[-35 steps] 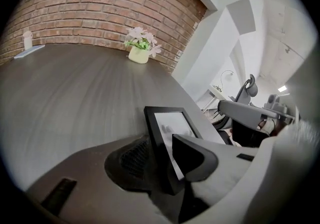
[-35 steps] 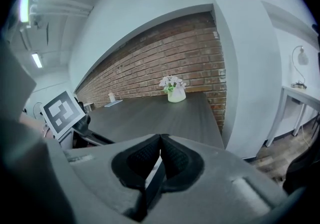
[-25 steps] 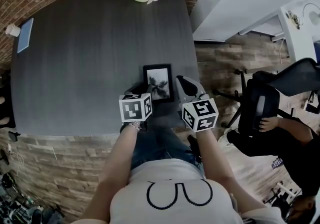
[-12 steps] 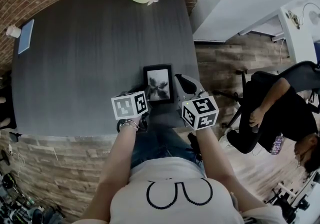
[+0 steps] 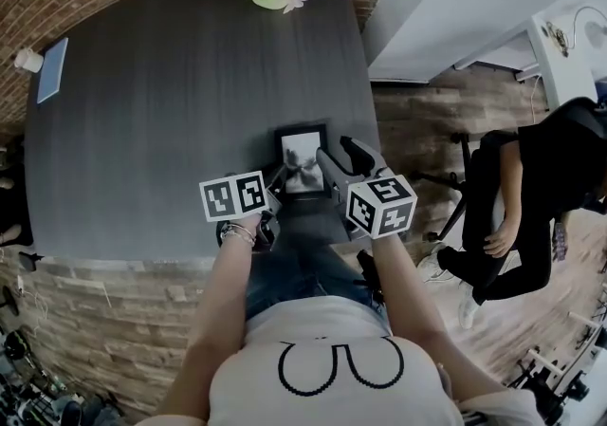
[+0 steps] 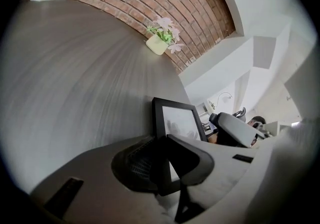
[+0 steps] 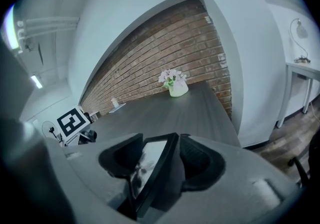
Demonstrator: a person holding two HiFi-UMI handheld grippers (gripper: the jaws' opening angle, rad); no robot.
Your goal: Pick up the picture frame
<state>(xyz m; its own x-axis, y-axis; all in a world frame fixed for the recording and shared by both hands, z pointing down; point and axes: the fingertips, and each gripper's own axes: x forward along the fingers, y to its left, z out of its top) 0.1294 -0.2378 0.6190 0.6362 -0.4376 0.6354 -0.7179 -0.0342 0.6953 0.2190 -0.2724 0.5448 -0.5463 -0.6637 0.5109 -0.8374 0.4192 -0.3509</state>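
- Left gripper (image 6: 166, 158) is clamped on the picture frame (image 5: 303, 157). In its own view the two dark pads press on either face of the frame's left border, near the lower corner.
- Right gripper (image 7: 159, 160) has jaws that have just been opening and now stand spread wide. The frame's right border sits in the gap, closer to the right-hand pad, and the pads do not look to be squeezing it.
- Lower centre of the head view is where the frame sits, close to the near right edge of the table (image 5: 171, 101), directly ahead of both grippers and between them.
- Its long axis runs up and down in the head view, away from the person, so the grippers flank its two long sides.
- Whether it has left the tabletop I cannot tell.
- Judgement: the lift depends on the left grip alone unless the right jaws close on that right border. A one-sided hold on a long edge could let the frame swing.
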